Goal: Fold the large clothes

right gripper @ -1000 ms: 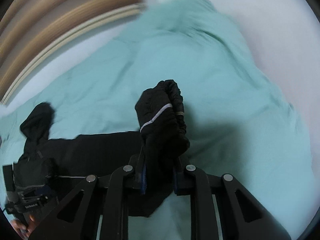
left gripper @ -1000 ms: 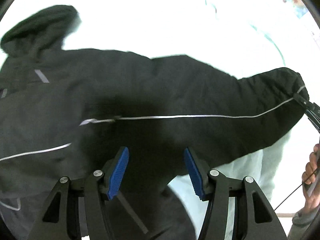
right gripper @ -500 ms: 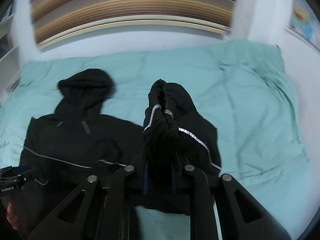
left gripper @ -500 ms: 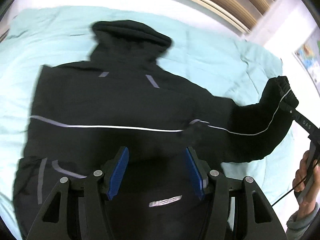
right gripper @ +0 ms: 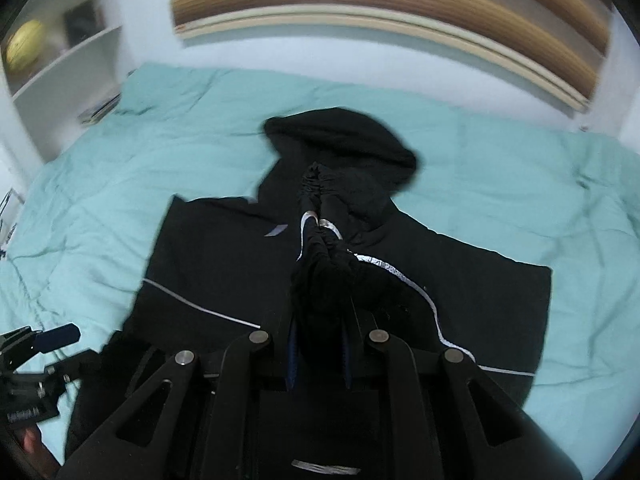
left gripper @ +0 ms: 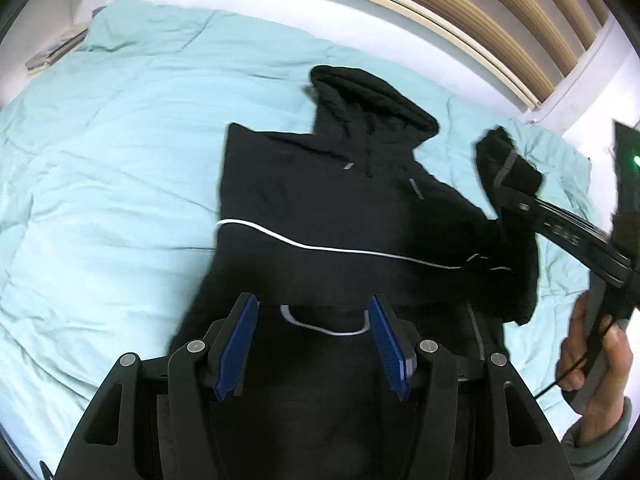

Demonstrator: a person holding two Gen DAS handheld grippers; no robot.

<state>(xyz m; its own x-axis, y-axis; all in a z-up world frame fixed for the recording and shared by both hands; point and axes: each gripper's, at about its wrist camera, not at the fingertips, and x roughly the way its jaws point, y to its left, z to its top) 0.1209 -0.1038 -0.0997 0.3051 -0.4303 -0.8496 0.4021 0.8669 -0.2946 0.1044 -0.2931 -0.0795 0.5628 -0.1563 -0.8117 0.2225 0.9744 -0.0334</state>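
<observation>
My view: black jacket (left gripper: pixel 320 200) with thin white piping, mint-teal duvet (left gripper: pixel 120 160), blue gripper pads (left gripper: pixel 240 344), tan-striped headboard (right gripper: pixel 360 8) at 12 o'clock.

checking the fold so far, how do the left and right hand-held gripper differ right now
The left hand-held gripper is open with nothing between its blue pads; the right hand-held gripper is shut on the sleeve cuff. The left hangs over the jacket's lower body; the right holds its cuff above the chest. Both point toward the hood.
</observation>
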